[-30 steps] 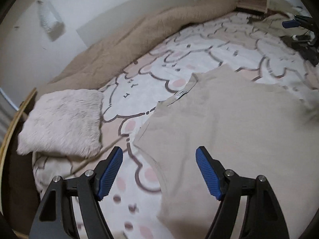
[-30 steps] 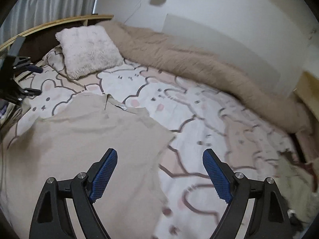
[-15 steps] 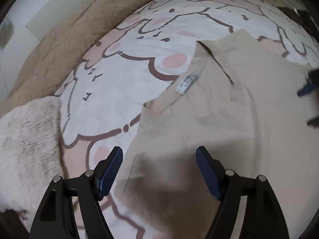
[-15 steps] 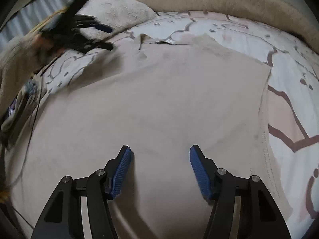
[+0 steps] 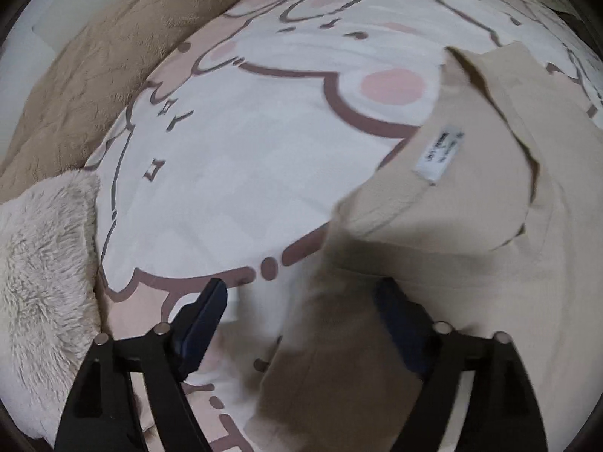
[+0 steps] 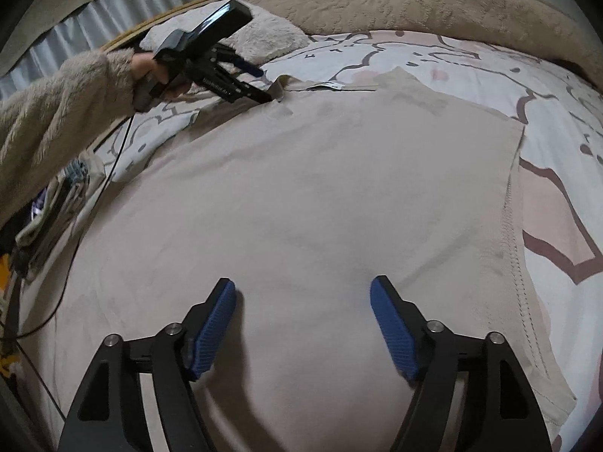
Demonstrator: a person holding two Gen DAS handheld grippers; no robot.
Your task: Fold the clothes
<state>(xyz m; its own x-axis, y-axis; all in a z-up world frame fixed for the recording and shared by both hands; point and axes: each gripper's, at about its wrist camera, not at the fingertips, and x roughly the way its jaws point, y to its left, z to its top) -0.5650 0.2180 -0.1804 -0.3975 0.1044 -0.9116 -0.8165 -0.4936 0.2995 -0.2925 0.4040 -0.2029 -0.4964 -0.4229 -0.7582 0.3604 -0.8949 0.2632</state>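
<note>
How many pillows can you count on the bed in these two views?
1. A fluffy white pillow lies at the bed's left edge in the left wrist view; the right wrist view shows the same pillow behind the left gripper. Others may be hidden outside the views.

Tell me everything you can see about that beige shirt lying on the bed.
The plain beige cotton-looking shirt lies spread mostly flat on the bunny-print bedsheet, neckline toward the far side. A small white label sits inside the collar, and a stitched hem runs along its right edge. The left tool, open, straddles its shoulder edge near the collar; the right tool, also open, hovers over its middle.
</note>
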